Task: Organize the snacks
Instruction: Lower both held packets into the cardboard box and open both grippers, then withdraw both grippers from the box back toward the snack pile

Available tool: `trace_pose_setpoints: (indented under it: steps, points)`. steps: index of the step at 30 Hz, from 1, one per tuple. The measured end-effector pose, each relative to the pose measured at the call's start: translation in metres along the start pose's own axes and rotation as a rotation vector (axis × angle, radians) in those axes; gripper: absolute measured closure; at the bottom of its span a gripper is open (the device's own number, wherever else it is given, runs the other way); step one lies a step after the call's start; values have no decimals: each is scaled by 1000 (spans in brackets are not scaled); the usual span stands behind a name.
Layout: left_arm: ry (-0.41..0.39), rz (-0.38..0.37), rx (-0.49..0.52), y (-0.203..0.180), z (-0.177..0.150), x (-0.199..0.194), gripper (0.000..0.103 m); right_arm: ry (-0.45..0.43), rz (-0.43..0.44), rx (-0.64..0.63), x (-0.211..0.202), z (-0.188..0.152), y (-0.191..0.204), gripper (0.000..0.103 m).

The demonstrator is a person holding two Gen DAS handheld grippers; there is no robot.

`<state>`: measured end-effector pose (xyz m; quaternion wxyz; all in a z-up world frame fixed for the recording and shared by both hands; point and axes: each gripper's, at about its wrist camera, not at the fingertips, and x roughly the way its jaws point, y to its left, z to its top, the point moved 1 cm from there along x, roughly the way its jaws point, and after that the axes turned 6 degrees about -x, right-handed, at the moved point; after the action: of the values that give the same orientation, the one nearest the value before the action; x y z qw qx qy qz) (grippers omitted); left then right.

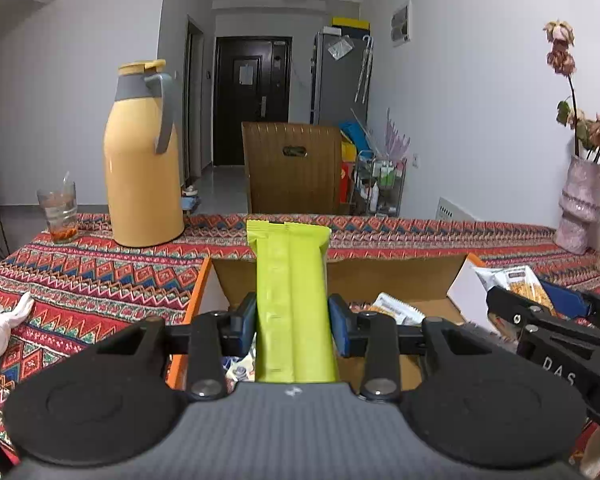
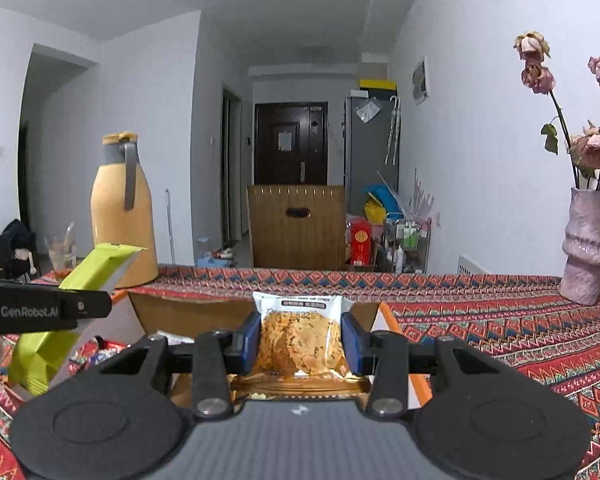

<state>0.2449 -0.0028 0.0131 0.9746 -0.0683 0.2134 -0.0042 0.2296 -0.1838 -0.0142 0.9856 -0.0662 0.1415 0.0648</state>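
Observation:
My left gripper (image 1: 292, 320) is shut on a long lime-green snack packet (image 1: 290, 280) and holds it upright above an open cardboard box (image 1: 380, 276) with orange flaps. The packet also shows at the left of the right wrist view (image 2: 88, 276). My right gripper (image 2: 300, 338) is shut on a clear-and-white packet with a golden cookie (image 2: 300, 340), held above the same box (image 2: 180, 312). The right gripper also shows at the right of the left wrist view (image 1: 540, 312), beside the box. Several wrapped snacks (image 1: 396, 308) lie inside the box.
The table has a red patterned cloth (image 1: 100, 280). A yellow thermos jug (image 1: 144, 160) and a glass (image 1: 58, 208) stand at the back left. A pink vase with dried roses (image 2: 588, 248) stands at the back right. A brown chair back (image 1: 294, 172) is behind the table.

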Motion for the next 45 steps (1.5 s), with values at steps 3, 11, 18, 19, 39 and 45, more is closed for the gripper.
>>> trace_pose_setpoints:
  steps: [3, 11, 18, 19, 39, 45]
  points:
    - [18, -1, -1, 1, -4, 4, 65, 5, -5, -12, 1, -2, 2, 62]
    - [15, 18, -22, 4, -4, 1, 25, 35, -17, -4, 3, -4, -1, 35]
    - [-25, 52, -73, 11, 0, -7, 0, 55, -12, 29, 3, -7, -7, 0]
    - [-24, 54, -75, 11, 0, -8, 0, 62, -12, 33, 3, -8, -7, 0]
    - [-64, 62, -121, 11, 7, -20, 0, 50, -42, 31, -5, 2, -10, 0]
    - [-92, 54, -105, 3, 15, -37, 0, 18, -65, 12, -25, 15, -13, 0]
